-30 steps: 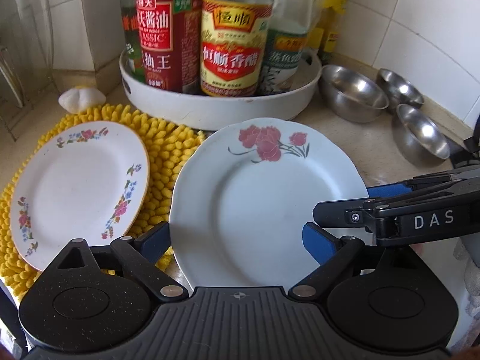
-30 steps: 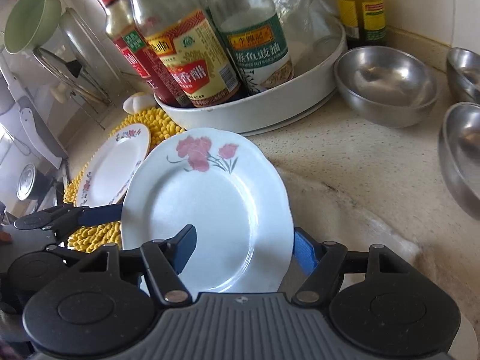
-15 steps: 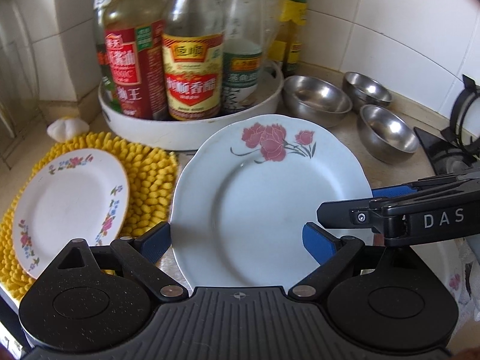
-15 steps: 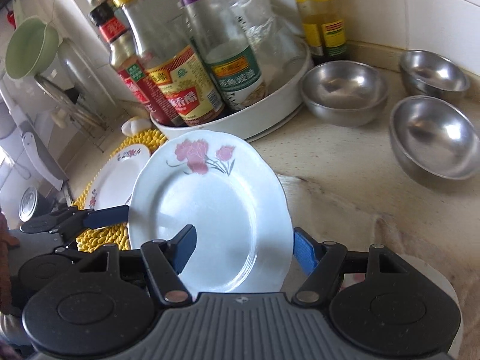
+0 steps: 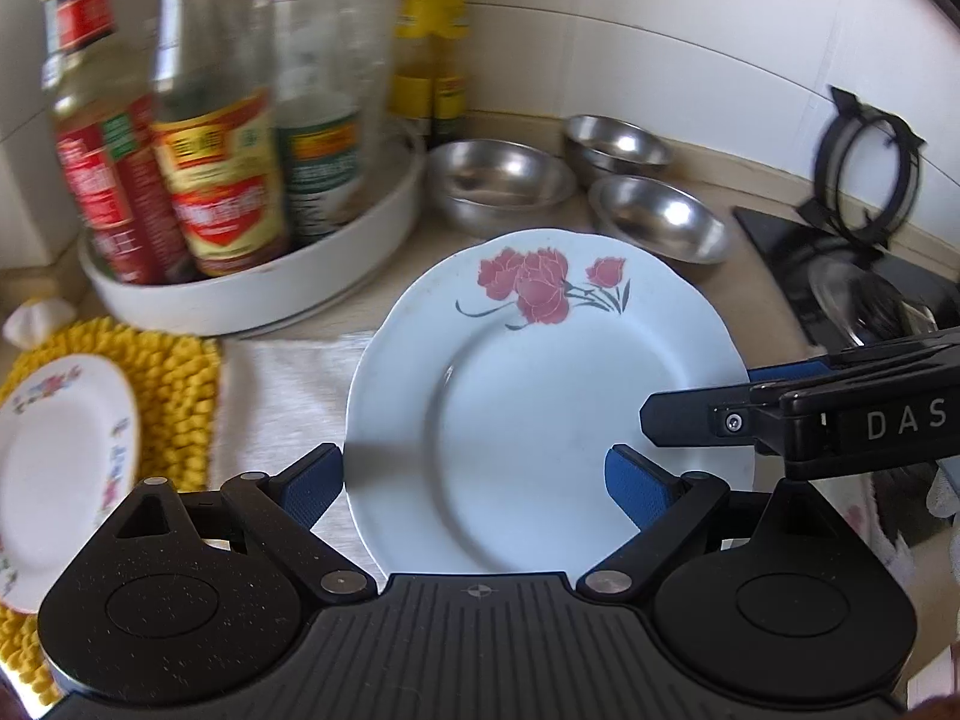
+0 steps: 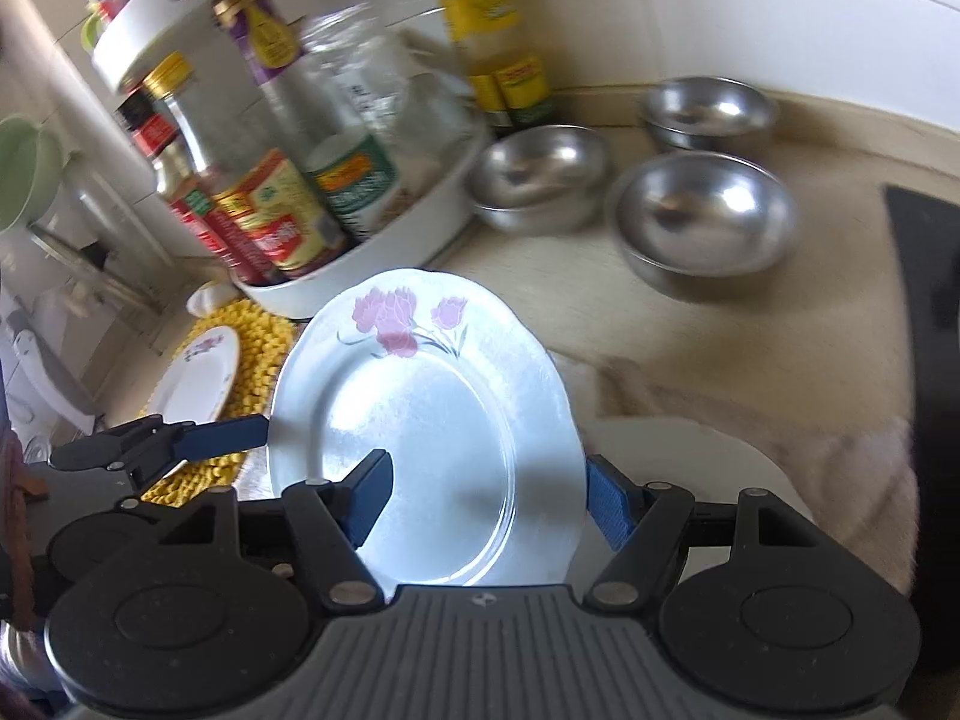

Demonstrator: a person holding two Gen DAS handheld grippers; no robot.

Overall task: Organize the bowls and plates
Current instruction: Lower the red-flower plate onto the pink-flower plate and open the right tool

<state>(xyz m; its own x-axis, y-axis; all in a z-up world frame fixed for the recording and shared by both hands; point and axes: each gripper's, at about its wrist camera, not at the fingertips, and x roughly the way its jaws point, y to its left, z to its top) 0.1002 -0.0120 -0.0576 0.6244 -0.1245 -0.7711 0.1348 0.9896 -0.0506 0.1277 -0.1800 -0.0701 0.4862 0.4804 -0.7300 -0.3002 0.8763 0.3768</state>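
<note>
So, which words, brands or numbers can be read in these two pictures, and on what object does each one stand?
"DAS": white letters on the black body of the right gripper, seen from the left wrist view.
Labels on the sauce bottles in the white round tray: printed characters, too blurred to read.
Yellow-labelled bottle by the wall: text too small to read.
Rose plate, steel bowls: no text.

Both wrist cameras look steeply down along their fingers, close over the rose plate [image 5: 540, 396] [image 6: 420, 420]. The left view faces it from its near-left edge, the right from its near-right. Both share the bottle tray [image 5: 252, 294] [image 6: 372, 246] and steel bowls [image 5: 498, 186] [image 6: 702, 222] beyond the plate.
</note>
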